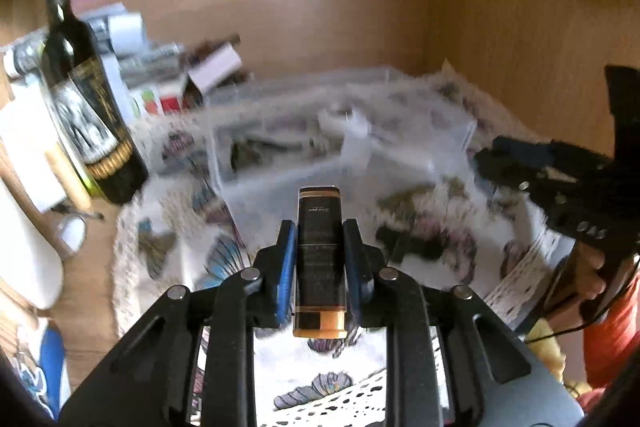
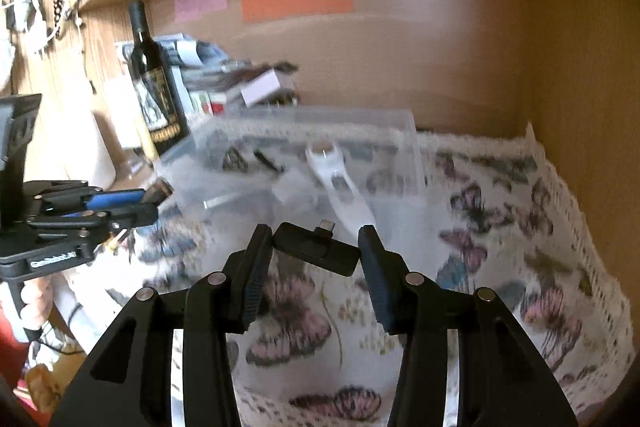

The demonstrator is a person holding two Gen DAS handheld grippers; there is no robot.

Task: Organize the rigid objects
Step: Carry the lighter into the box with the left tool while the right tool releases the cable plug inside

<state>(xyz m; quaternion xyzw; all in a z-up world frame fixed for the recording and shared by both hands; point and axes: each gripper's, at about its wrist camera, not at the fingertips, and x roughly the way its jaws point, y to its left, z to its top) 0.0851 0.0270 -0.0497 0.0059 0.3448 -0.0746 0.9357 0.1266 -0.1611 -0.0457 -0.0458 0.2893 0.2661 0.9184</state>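
At the upper left of both views we see a dark glass wine bottle [image 1: 86, 99] standing beside stacked papers and boxes [image 1: 160, 67]. A clear plastic bin [image 2: 320, 155] at centre holds a white plastic tool [image 2: 340, 183]. Our left gripper [image 1: 320, 259] pinches a black tube with tan ends [image 1: 320, 263] at lower centre. Our right gripper [image 2: 316, 263] is spread around a black USB-C adapter [image 2: 316, 253] on the butterfly-print cloth [image 2: 500, 247].
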